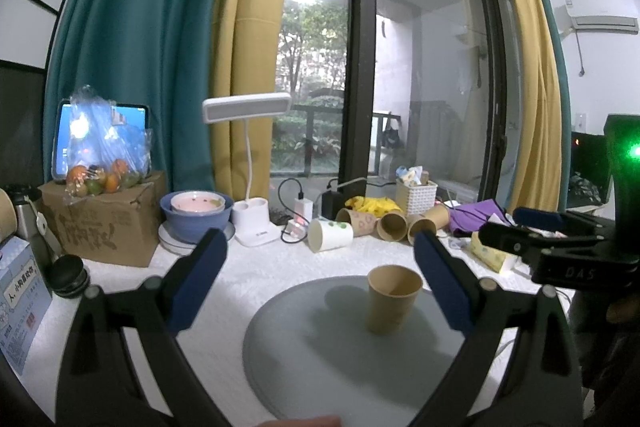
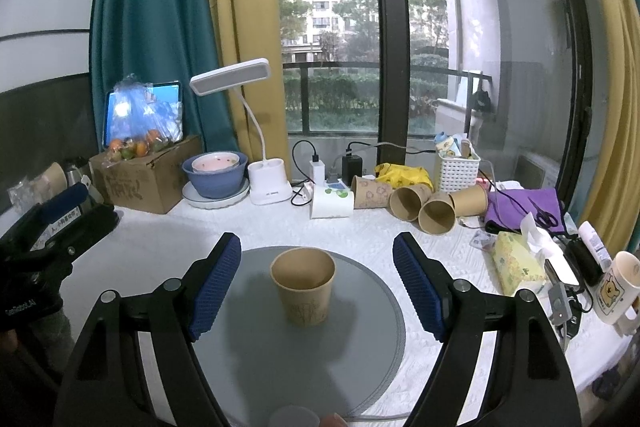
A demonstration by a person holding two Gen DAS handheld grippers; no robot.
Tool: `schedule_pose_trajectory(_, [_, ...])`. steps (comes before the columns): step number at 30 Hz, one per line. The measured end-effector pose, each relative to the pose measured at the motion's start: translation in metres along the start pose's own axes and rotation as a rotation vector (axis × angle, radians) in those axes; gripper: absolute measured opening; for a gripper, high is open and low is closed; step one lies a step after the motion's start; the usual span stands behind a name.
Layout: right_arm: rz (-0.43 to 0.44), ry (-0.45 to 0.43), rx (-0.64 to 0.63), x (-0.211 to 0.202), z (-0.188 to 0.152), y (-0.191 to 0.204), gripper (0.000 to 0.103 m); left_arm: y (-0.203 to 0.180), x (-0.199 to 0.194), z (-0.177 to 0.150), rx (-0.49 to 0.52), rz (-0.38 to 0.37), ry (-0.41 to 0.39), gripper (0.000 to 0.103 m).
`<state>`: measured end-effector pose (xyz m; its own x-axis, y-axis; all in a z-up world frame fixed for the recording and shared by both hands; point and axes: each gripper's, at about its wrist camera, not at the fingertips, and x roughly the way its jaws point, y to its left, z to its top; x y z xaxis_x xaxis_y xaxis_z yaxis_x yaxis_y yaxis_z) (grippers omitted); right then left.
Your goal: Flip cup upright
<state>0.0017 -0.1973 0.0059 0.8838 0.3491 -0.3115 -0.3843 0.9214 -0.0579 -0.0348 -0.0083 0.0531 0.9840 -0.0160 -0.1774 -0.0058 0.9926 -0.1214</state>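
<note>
The cup (image 2: 303, 285) stands upright on the grey mat (image 2: 240, 367), mouth up, brown paper with a faint drawing on its side. It sits near the middle of the mat, on the white tablecloth (image 2: 160, 239).

The right gripper (image 2: 317, 285) is spread wide, its blue pads (image 2: 216, 283) on either side of the cup and clear of it; nothing is held. The left gripper (image 1: 320, 281) is also wide and empty, and the cup (image 1: 394, 299) shows between its pads (image 1: 196, 281), closer to the right-hand one but not touching it. From the left wrist camera the right gripper (image 1: 520, 227) shows at the far right edge; from the right wrist camera the left gripper (image 2: 56, 211) shows at the far left. In those side views I cannot tell how far either is parted.

Along the back by the window lie several more paper cups on their sides: a white one (image 2: 332, 203) and a row of brown ones (image 2: 424, 205). Behind them sit a white basket (image 2: 460, 171), a lamp (image 2: 256, 131), a blue bowl (image 2: 216, 175) and a cardboard box (image 2: 148, 179) with a bag of fruit (image 2: 140, 143) on top. To the right are a tissue pack (image 2: 516, 263), a purple cloth (image 2: 524, 207) and a mug (image 2: 616, 287).
</note>
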Motion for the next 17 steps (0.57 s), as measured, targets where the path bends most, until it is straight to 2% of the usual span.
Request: schedule_pose_trajectory(17, [0.001, 0.009, -0.003, 0.003, -0.002, 0.0, 0.081, -0.002, -0.001, -0.01, -0.023, -0.019, 0.012, 0.095])
